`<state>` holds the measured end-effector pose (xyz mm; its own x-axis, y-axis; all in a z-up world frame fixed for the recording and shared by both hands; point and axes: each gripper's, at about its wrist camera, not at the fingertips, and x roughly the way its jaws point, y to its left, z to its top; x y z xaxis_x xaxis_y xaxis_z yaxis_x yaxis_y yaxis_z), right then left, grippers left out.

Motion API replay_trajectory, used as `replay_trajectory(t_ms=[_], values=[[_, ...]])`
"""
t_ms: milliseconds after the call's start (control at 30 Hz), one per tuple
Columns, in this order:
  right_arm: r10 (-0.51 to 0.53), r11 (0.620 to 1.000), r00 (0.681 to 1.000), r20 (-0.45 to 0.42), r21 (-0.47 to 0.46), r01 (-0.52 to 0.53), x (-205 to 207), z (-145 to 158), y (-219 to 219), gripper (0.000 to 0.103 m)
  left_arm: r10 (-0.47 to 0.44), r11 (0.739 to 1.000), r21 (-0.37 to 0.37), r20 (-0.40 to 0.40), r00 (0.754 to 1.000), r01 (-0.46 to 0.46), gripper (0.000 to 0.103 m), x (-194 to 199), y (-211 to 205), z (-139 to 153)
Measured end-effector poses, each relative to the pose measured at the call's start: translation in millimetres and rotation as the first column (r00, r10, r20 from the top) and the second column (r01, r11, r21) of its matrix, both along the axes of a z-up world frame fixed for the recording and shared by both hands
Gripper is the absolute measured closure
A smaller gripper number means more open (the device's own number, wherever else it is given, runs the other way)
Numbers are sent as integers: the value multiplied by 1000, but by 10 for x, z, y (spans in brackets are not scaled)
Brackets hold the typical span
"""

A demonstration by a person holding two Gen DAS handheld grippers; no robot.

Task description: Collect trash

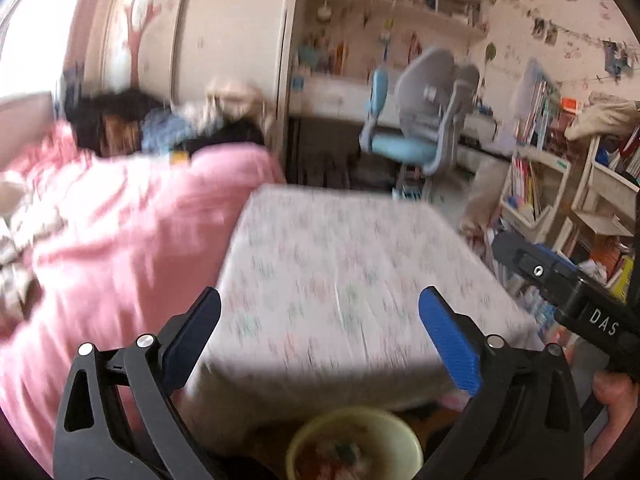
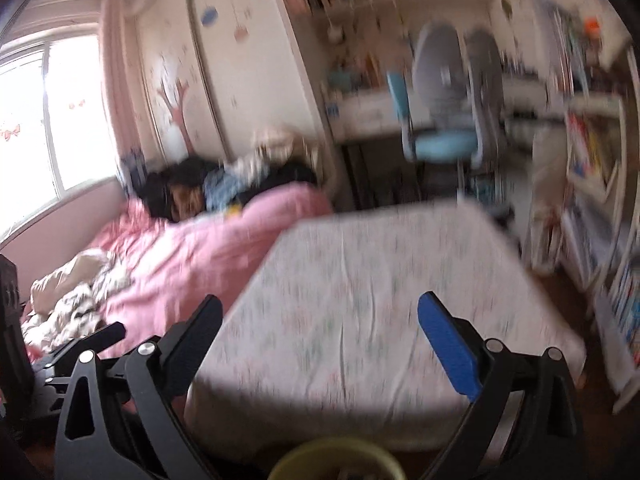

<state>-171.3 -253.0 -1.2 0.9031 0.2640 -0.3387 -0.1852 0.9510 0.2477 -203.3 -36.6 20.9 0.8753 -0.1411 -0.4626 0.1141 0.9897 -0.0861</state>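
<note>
Bedroom, bed (image 1: pixel 340 280) ahead; yellow bin (image 1: pixel 356 446) by its near edge, blurry trash inside, below left gripper (image 1: pixel 320 336) and right gripper (image 2: pixel 320 336), both spread apart, empty.

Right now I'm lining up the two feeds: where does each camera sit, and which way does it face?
Left wrist: on the left gripper, facing over the floral-sheeted bed to the blue-seated grey desk chair; open fingers, the right gripper's black body, a hand.
Right wrist: on the right gripper, same direction; open fingers only.
Shared: bed, pink quilt, chair, round yellow-green bin below.
</note>
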Motion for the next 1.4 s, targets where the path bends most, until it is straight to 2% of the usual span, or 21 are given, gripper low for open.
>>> replay_trajectory(t_ms=[33, 133, 300, 367, 400, 433, 467, 567, 700, 900, 1033, 1067, 1133, 1200, 1233, 1400], values=[[-14, 1000, 999, 46, -24, 15, 62, 124, 4, 8, 1, 1000, 5, 21, 1000, -1, 7, 75, 15, 109], [-44, 998, 994, 98, -45, 49, 208, 265, -16, 8, 32, 999, 1, 73, 997, -32, 7, 266, 70, 276], [-135, 986, 980, 147, -78, 148, 464, 286, -104, 8, 73, 997, 35, 76, 994, -76, 7, 606, 158, 266], [-165, 985, 984, 67, -41, 168, 641, 219, -178, 8, 95, 994, 55, 66, 993, -98, 7, 702, 234, 162], [-168, 986, 985, 36, -3, 169, 722, 184, -241, 8, 106, 993, 43, 36, 994, -107, 7, 761, 276, 120], [-177, 984, 983, 44, 3, 177, 739, 208, -268, 8, 100, 995, 10, 13, 995, -100, 7, 805, 332, 100], [-190, 982, 979, 75, -2, 190, 759, 236, -292, 8, 102, 995, -11, 22, 995, -102, 7, 822, 368, 95], [-226, 972, 968, 110, -45, 232, 847, 244, -320, 8, 108, 994, 8, 43, 993, -109, 7, 867, 369, 106], [-189, 981, 982, -10, -47, 189, 1024, 113, -367, 8, 110, 994, 7, 45, 993, -110, 7, 898, 363, 87], [-175, 982, 985, -11, -82, 173, 968, 78, -397, 8, 135, 991, -17, 37, 990, -135, 7, 933, 434, 107], [-179, 980, 984, -14, -91, 177, 988, 63, -412, 8, 178, 982, 40, 88, 980, -182, 7, 930, 434, 213], [-180, 980, 984, -15, -92, 178, 1008, 48, -412, 8, 189, 981, 29, 86, 978, -192, 7, 936, 453, 229], [-182, 979, 983, -19, -101, 179, 1041, 40, -421, 8, 180, 984, -15, 53, 982, -180, 7, 954, 483, 163], [-188, 976, 982, -26, -114, 184, 1068, 35, -446, 8, 161, 987, -10, 5, 987, -161, 7, 992, 477, 47], [-192, 976, 981, -31, -114, 187, 1082, 26, -472, 8, 155, 988, -8, -46, 987, -155, 7, 1040, 490, 2], [-237, 971, 969, -74, -62, 233, 1114, -14, -680, 8, 164, 986, -33, -40, 986, -165, 7, 992, 581, -30]])
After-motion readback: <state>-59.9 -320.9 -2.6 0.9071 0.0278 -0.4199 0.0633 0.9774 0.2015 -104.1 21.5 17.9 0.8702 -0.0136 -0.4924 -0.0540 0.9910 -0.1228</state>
